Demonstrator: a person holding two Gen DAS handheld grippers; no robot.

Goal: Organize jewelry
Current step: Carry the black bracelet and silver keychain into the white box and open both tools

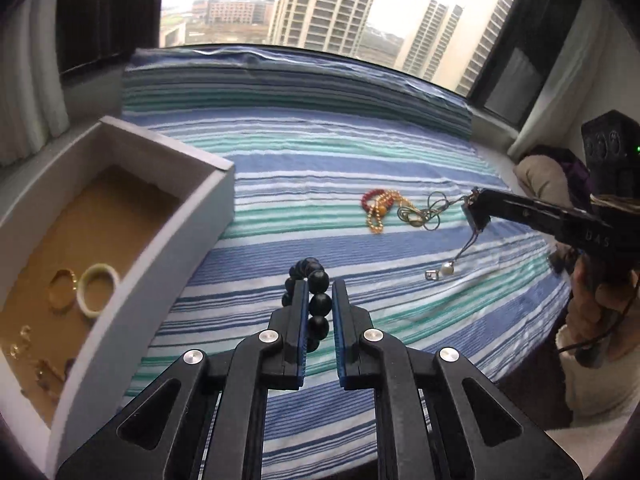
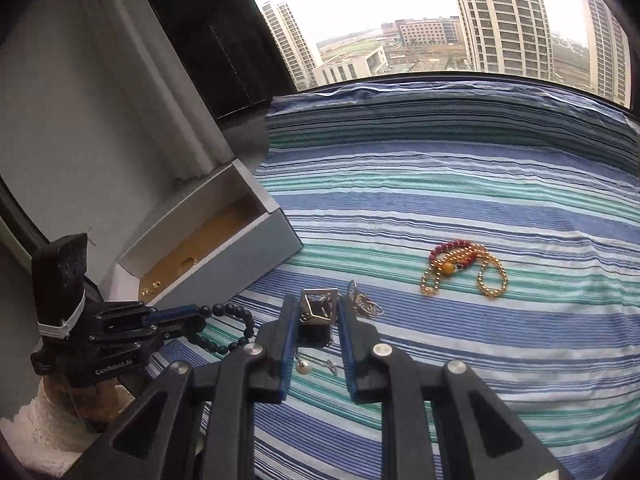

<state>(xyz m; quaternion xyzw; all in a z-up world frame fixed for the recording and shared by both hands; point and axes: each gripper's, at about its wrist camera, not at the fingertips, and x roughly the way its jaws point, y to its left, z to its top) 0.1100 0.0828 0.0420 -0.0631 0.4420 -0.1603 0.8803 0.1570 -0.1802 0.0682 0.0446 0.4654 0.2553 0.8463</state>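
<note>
Left gripper [image 1: 320, 312] jaws grip the limp black bead bracelet [image 1: 316, 300]; right gripper [image 2: 316, 332] jaws grip the pendant necklace [image 2: 318, 308]; box [image 1: 160, 248] at 9 o'clock; pinch strands, not beads

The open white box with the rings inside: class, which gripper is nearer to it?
Left. The left gripper, shut on the black bead bracelet, hangs just beside the box; the right gripper is across the striped cloth.

black bead bracelet [image 1: 316, 292]; red and gold strands [image 2: 464, 266]; white box [image 1: 160, 272] — tan lining; blue-green-white striped sheet [image 1: 320, 168]
</note>
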